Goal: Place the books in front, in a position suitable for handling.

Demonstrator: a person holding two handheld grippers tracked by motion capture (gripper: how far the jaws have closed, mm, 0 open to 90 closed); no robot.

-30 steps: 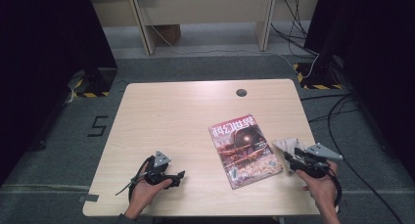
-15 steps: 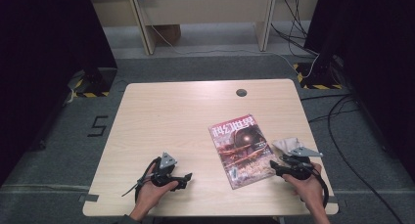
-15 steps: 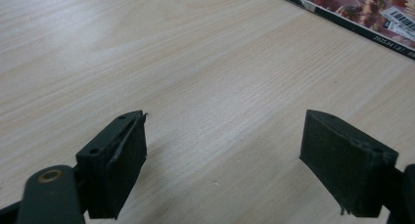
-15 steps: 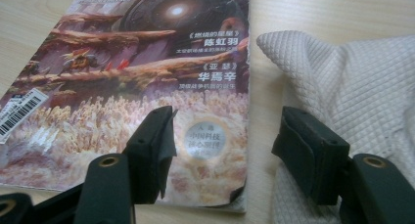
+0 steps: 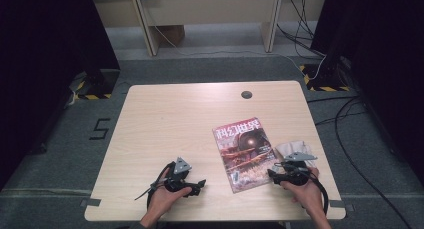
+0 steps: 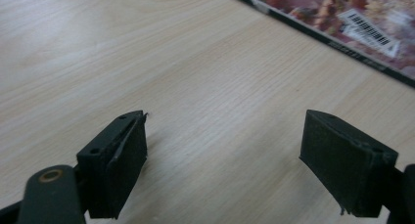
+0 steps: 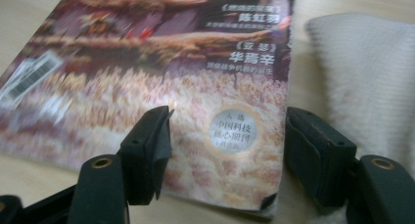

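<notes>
A glossy magazine with a dark red and brown illustrated cover and white Chinese title characters lies flat on the pale wooden table, in its right half, tilted slightly so that its lower edge points toward the person. Just beside its right edge lies a folded off-white cloth, touching or nearly touching the cover.

The right gripper sits at the magazine's lower right corner. In the right gripper view its two black jaws stand wide and have just been opening; the right gripper straddles that corner of the magazine, with one jaw over the printed cover and the other at the edge where the cloth begins. The pads do not press on the paper; whether the corner rises between them cannot be told.

The left gripper rests low over bare wood, well to the left of the magazine. In the left gripper view the left gripper has its jaws spread wide with nothing between them, and the magazine shows farther off, with its barcode sticker near the edge.
</notes>
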